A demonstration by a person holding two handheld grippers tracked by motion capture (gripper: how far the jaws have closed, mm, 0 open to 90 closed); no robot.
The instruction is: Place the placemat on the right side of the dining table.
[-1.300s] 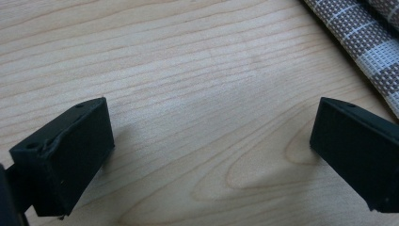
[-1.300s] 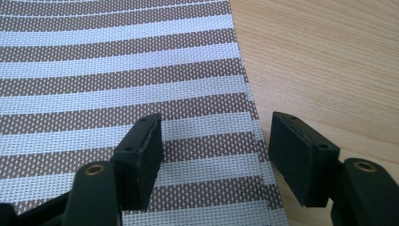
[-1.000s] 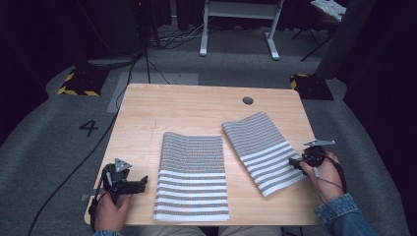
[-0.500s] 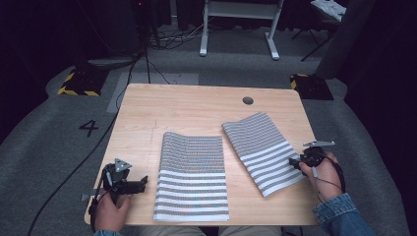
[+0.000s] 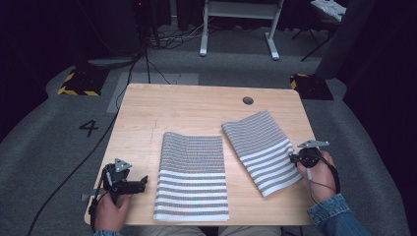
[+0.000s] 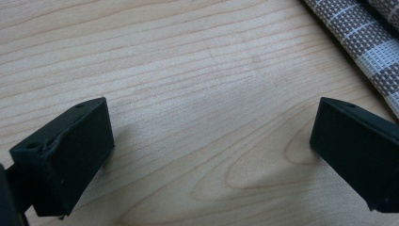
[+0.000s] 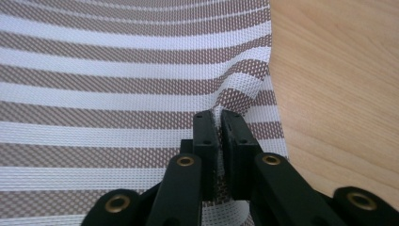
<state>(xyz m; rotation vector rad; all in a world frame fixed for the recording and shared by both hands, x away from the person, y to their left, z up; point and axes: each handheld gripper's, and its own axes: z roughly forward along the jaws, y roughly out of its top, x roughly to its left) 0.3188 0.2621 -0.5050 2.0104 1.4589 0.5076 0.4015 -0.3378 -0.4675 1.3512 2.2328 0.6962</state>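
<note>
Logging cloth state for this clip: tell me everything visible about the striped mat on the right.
The right striped mat is a woven mesh rectangle in brown-grey and white bands, lying flat but angled on the wooden table, apart from the middle mat. The right gripper is shut on its right edge, pinching up a small fold.

"4" on the floor [image 5: 59, 129]

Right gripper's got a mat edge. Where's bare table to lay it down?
Most bare wood lies on the far half of the table, beyond both mats up to the cable hole. A strip runs left of the near mat, around the left gripper. Crowded: the gap between near mat and angled mat.
</note>
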